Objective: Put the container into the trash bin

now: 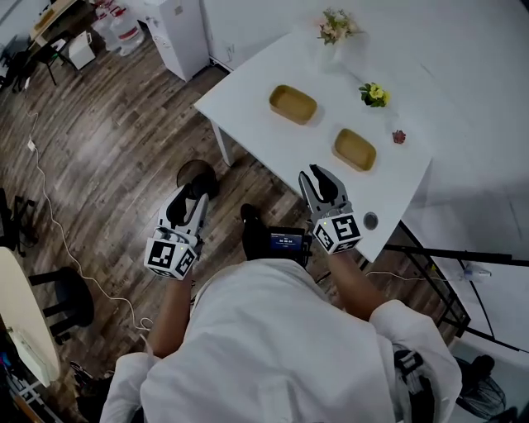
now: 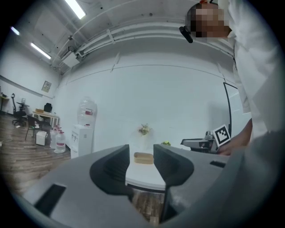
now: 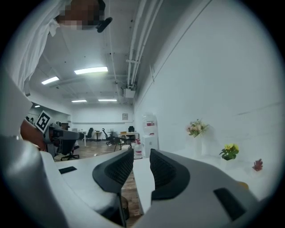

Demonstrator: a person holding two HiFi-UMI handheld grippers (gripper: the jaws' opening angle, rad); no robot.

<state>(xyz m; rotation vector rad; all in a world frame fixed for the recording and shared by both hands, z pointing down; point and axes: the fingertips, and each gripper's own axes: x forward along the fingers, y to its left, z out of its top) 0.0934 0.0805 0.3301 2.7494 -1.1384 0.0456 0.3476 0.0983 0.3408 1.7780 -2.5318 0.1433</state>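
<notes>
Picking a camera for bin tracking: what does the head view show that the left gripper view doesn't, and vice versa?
Head view only: a dark round bin on the floor by the left gripper, and a second container on the table.
Left gripper view only: ceiling lights, and that gripper's jaws up close, apart with nothing between them.
Both: one container, the flower vase, the right gripper.

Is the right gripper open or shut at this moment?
Open: in the right gripper view, the right gripper has its jaws standing apart, with nothing held between them.
</notes>
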